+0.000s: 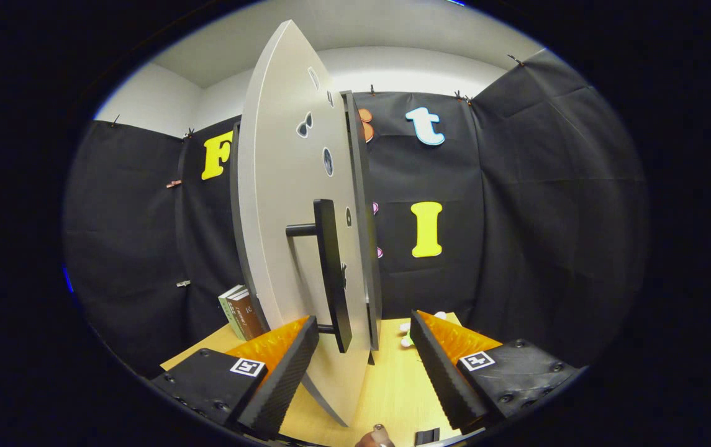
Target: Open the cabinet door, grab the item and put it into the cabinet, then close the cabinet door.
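Note:
A pale grey cabinet door [287,205] stands close in front of me, swung out at an angle so its face and thin edge both show. Its black bar handle [330,273] runs upright, and the handle's lower end sits between my fingers, close to the left finger [287,360]. My gripper [364,326] is open, its fingers wide apart and pressing on nothing. The cabinet's dark front edge [364,217] shows just behind the door. Small white items [406,332] lie on the wooden table [392,385] just ahead of the right finger [442,366].
Two books [240,313] stand upright on the table beyond the left finger, beside the cabinet. A small brown object [375,437] peeks up just below the fingers. Black cloth walls close the booth behind and to both sides.

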Demonstrator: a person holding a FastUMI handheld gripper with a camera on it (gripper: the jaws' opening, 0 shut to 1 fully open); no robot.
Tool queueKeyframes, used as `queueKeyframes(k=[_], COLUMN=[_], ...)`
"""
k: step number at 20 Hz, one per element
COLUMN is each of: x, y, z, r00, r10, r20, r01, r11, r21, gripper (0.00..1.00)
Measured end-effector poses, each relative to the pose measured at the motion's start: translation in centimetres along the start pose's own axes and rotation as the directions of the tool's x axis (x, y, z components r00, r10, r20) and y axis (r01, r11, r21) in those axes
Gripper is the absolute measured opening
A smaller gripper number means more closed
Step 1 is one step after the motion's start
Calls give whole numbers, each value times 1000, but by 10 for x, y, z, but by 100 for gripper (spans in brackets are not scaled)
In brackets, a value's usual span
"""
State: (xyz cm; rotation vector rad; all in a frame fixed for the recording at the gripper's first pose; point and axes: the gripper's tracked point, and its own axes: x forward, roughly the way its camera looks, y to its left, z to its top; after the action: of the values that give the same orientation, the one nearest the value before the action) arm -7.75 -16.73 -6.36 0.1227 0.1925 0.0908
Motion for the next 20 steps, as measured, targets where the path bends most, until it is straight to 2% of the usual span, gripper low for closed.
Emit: queueKeyframes(k=[9,13,17,20], x=[41,81,72,61], y=[113,178,201,190], z=[-15,-32,-32,-27], r00=[997,989,987,994], r10=[63,137,156,107], r20=[-33,-49,-41,-23], r01=[-63,-135,-154,-108], r11=[998,990,987,994], r21=[13,43,36,-15], gripper=[98,98,98,98])
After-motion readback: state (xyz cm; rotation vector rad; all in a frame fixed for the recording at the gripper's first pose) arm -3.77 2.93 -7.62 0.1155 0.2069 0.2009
